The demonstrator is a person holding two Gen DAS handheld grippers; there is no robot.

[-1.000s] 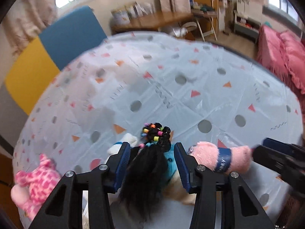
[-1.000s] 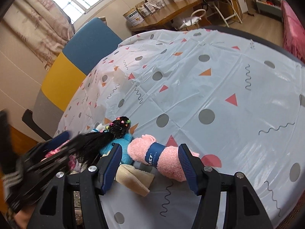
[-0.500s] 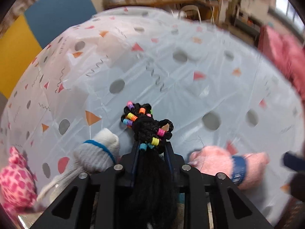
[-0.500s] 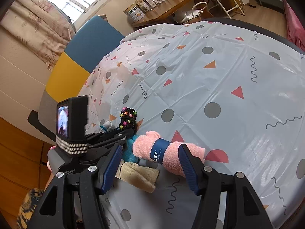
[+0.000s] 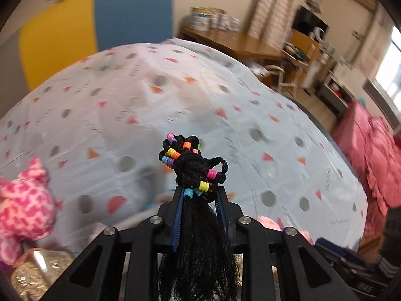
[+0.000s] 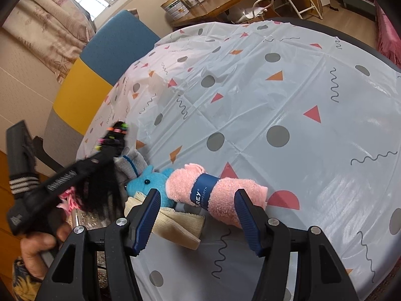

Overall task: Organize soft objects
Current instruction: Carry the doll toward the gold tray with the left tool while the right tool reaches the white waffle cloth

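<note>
Pink-and-white spotted plush toy [image 5: 23, 198] at far left on the patterned plastic tablecloth [image 5: 150, 115]. Black synthetic hairpiece with coloured beads [image 5: 193, 165]: pinched between the left gripper's [image 5: 199, 195] closed fingers, lifted clear of the cloth. Blue plush animal [image 6: 153, 183] and rolled pink washcloth with blue band [image 6: 218, 190]: touching, lying between the right gripper's [image 6: 198, 210] spread fingers, neither pressed.
</note>
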